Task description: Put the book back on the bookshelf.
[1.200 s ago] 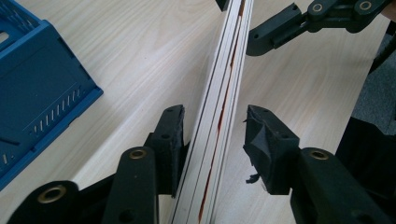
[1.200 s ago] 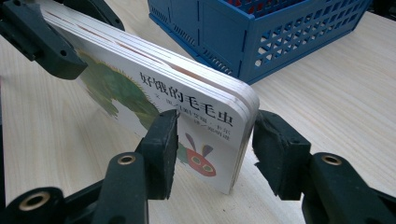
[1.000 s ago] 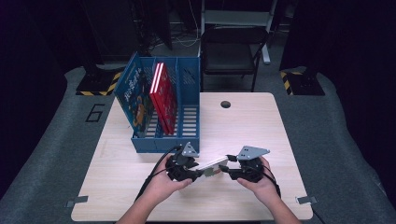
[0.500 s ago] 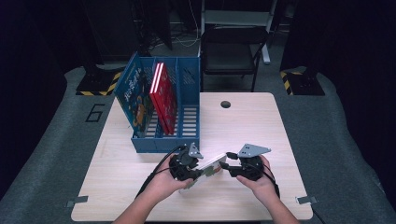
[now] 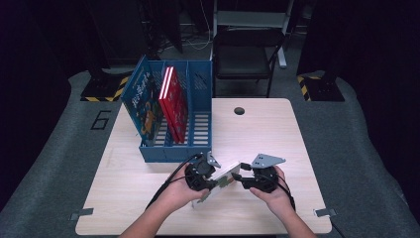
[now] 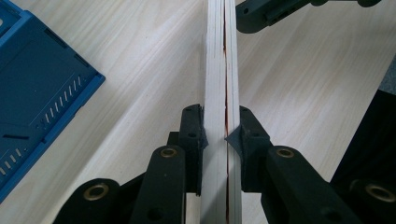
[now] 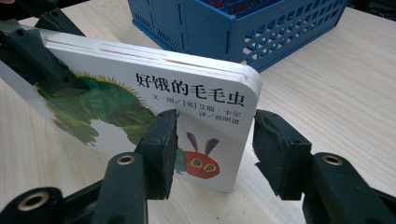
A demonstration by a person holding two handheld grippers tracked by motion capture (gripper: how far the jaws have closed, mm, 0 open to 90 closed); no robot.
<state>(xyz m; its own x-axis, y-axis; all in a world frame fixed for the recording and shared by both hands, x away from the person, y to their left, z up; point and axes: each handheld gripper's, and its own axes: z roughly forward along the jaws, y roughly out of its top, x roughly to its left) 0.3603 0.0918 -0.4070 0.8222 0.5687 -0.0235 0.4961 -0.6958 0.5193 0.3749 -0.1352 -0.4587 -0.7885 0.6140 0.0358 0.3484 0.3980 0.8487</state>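
Held item: a thick white board book with a green caterpillar on its cover (image 7: 154,107), lifted just above the pale wooden table (image 5: 297,129) at about 6 o'clock of the tabletop, between your two hands.

Left gripper (image 6: 220,135): your jaws have just been closing and now both pads press the book's page block, one on each face; the book's edge (image 6: 222,56) runs straight away from the camera.

Right gripper (image 7: 215,149): your jaws stand spread at the book's rounded corner. One pad lies against the cover by the caterpillar's red head; the other stands clear of the book's edge with table showing between. Not pinching.

Gripper relation: in the high view your left gripper (image 5: 200,174) sits at 9 o'clock of the book (image 5: 224,173), your right gripper (image 5: 260,177) at 3 o'clock, near each other.

Rack: a blue slatted plastic file rack (image 5: 200,106) stands at 11 o'clock from the book, near your left hand (image 5: 178,191).

Rack contents: upright red books (image 5: 173,101) in the middle compartment; a blue picture book (image 5: 141,99) leaning in the left one.
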